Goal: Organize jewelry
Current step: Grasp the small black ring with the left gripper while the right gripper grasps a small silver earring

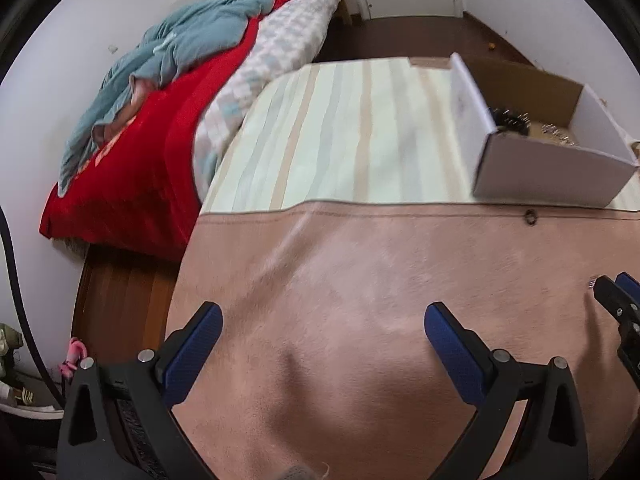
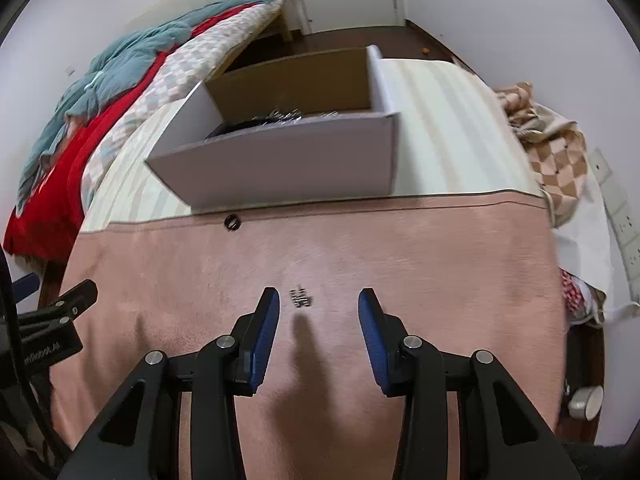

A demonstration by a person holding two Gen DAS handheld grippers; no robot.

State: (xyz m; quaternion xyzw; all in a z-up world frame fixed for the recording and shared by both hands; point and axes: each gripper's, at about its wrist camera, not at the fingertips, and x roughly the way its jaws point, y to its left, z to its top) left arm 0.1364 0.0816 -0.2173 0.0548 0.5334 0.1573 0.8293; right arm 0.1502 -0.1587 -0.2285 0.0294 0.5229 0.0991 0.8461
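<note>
Only one bit of print visible: pale lettering on the black body of the left gripper (image 2: 60, 320), at the left edge of the right wrist view. Mirrored or upside down there, and blurred; cannot be made out beyond a few letter shapes. Pale marks on the red blanket (image 1: 132, 160) too blurred and folded to read. Nothing legible on the box (image 2: 288, 176), and none on the wall sockets (image 2: 624, 216).
</note>
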